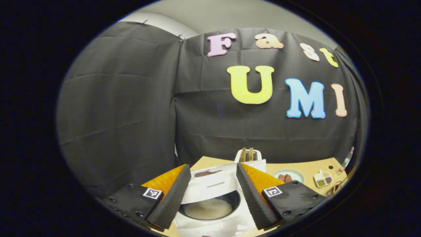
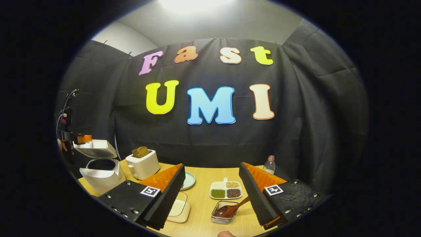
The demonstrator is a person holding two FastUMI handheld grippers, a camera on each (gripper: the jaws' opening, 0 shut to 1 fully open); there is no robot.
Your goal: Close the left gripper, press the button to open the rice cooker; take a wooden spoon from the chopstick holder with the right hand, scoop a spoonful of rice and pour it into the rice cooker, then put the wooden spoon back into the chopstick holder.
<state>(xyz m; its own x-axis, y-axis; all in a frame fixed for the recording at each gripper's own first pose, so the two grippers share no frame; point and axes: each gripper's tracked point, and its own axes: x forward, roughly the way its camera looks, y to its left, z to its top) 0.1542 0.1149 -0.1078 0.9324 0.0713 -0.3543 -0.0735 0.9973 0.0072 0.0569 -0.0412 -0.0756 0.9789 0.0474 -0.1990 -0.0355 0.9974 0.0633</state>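
A black cloth wall (image 2: 210,138) hangs behind and to both sides, with folds and creases in it. Above the cloth is a plain pale wall (image 2: 210,26), and a bright light (image 2: 190,3) shines at the top. Below stands a light wooden bench (image 2: 204,210).

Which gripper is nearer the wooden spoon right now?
Right. The right gripper hangs open just above the wooden spoon in its wire holder; the left gripper is over the open rice cooker.
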